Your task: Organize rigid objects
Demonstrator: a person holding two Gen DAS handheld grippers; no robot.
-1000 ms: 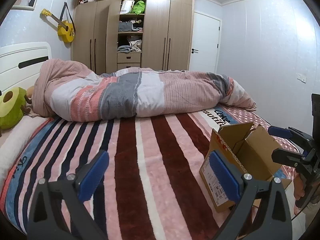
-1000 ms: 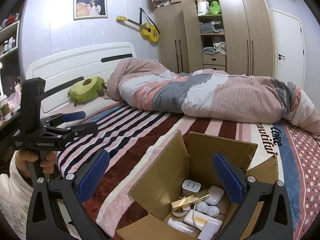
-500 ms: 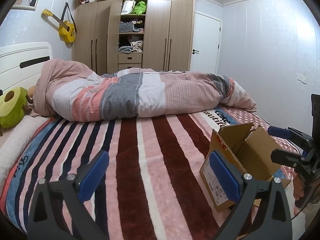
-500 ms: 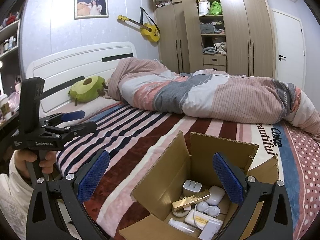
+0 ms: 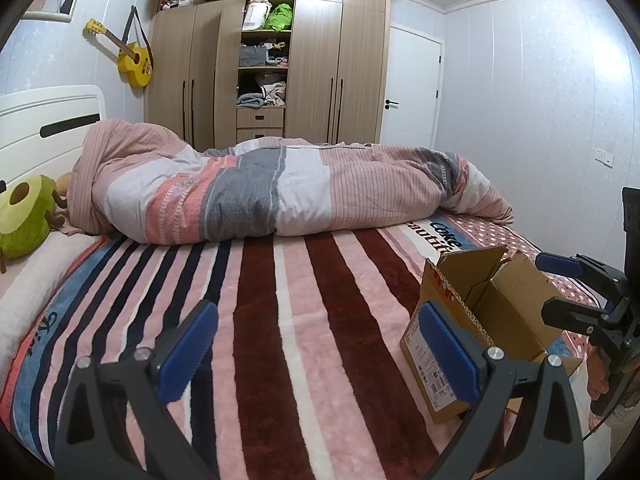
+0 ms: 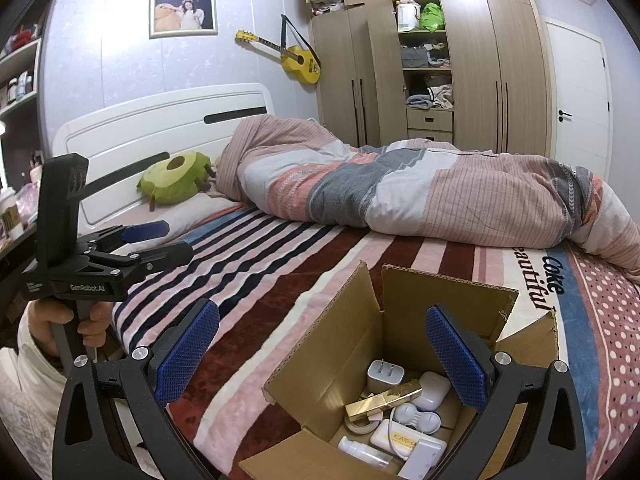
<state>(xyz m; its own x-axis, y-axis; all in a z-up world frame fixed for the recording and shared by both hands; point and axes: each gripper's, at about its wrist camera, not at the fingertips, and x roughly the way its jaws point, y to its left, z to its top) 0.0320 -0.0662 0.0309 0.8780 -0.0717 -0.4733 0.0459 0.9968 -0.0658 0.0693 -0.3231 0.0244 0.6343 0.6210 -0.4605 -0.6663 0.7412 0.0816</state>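
An open cardboard box (image 6: 360,344) stands on the striped bed near its front edge; it also shows in the left wrist view (image 5: 480,312). Inside lie several small items: a white charger plug (image 6: 385,373), a gold bar-shaped case (image 6: 382,400), a white earbud case (image 6: 431,390), a small white bottle (image 6: 362,454). My right gripper (image 6: 322,350) is open and empty, hovering above the box; it also shows in the left wrist view (image 5: 560,284). My left gripper (image 5: 320,344) is open and empty over the bed, left of the box; it also shows in the right wrist view (image 6: 160,242).
A rolled duvet (image 5: 280,192) lies across the far side of the bed. A green avocado plush (image 6: 174,178) rests by the white headboard (image 6: 160,120). A wardrobe (image 5: 280,60), a door (image 5: 412,88) and a yellow ukulele (image 5: 134,62) are along the walls.
Both views shifted slightly; the box sits a little lower in the right wrist view. Both grippers stay open and empty.
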